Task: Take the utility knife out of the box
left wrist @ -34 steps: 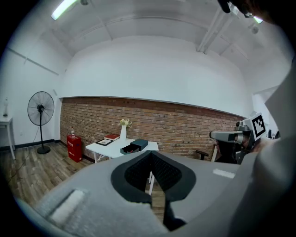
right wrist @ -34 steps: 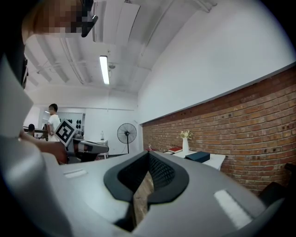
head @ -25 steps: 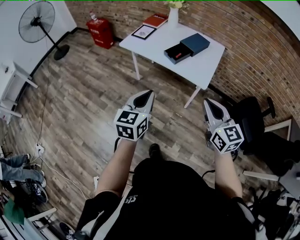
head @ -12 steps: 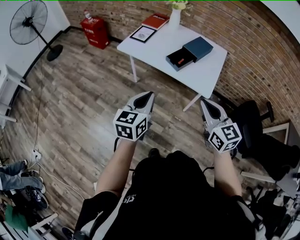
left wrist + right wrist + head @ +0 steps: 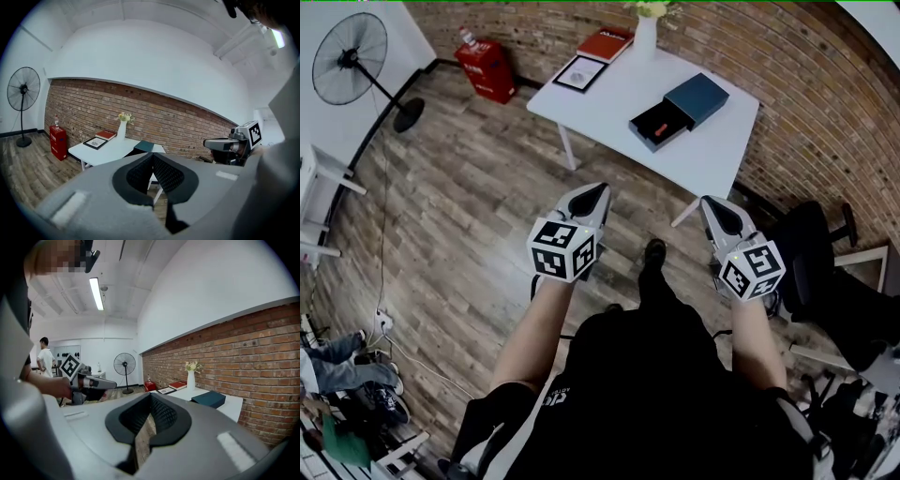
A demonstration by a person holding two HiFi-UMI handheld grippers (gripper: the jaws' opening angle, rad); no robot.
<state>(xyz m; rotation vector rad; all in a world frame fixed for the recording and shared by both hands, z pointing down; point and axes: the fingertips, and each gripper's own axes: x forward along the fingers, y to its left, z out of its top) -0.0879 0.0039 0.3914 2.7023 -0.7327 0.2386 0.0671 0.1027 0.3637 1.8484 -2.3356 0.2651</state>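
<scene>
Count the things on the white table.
5: red book and white vase at the far edge, framed picture beside the book, open black box near the front edge, dark blue lid beside it. Small items may be hidden.

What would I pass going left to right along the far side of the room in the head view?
Black standing fan → red box on the floor → black-framed picture → white vase → dark blue box lid → black office chair.

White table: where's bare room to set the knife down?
Free: the middle of the table, between framed picture and open box; also the near edge in front of the box. Crowded: far end, with red book and vase; blue lid beside the box.
</scene>
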